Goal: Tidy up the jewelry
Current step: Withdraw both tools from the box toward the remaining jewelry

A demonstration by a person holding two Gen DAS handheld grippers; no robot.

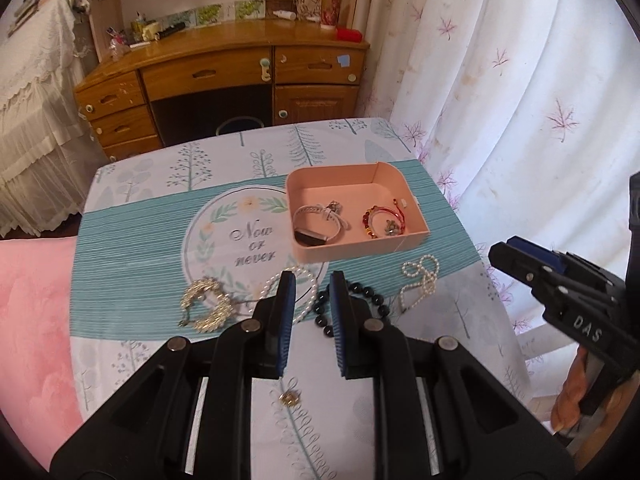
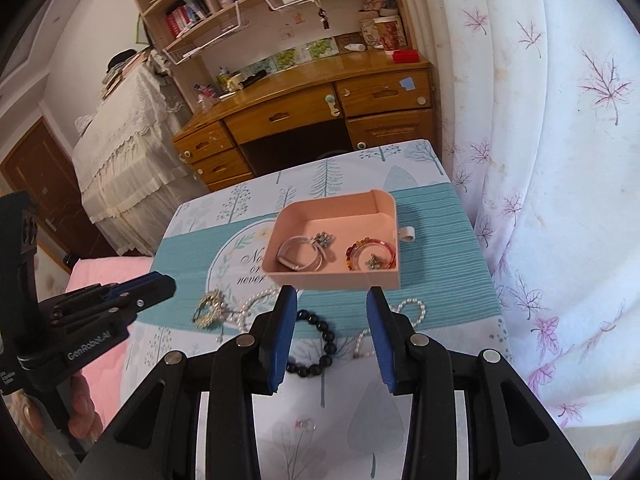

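A pink box [image 1: 404, 240] [image 2: 332, 280] stands on the patterned tablecloth. It holds a white watch band [image 1: 316, 222] [image 2: 296, 254] and a red bead bracelet [image 1: 380, 220] [image 2: 370, 254]. Loose in front of it lie a gold piece [image 1: 206, 304] [image 2: 210, 308], a pearl strand [image 1: 420, 280] [image 2: 412, 308], a black bead bracelet [image 1: 360, 292] [image 2: 320, 344] and a small ring [image 1: 289, 399] [image 2: 304, 426]. My left gripper [image 1: 312, 284] hovers above the table with a narrow gap and nothing in it. My right gripper [image 2: 332, 294] hovers wider open, also with nothing held.
A second pearl strand [image 1: 276, 284] lies beside the gold piece. A wooden desk [image 1: 224, 64] stands beyond the table. A white curtain [image 1: 520, 100] hangs close on the right. Pink bedding [image 1: 36, 320] borders the table's left edge.
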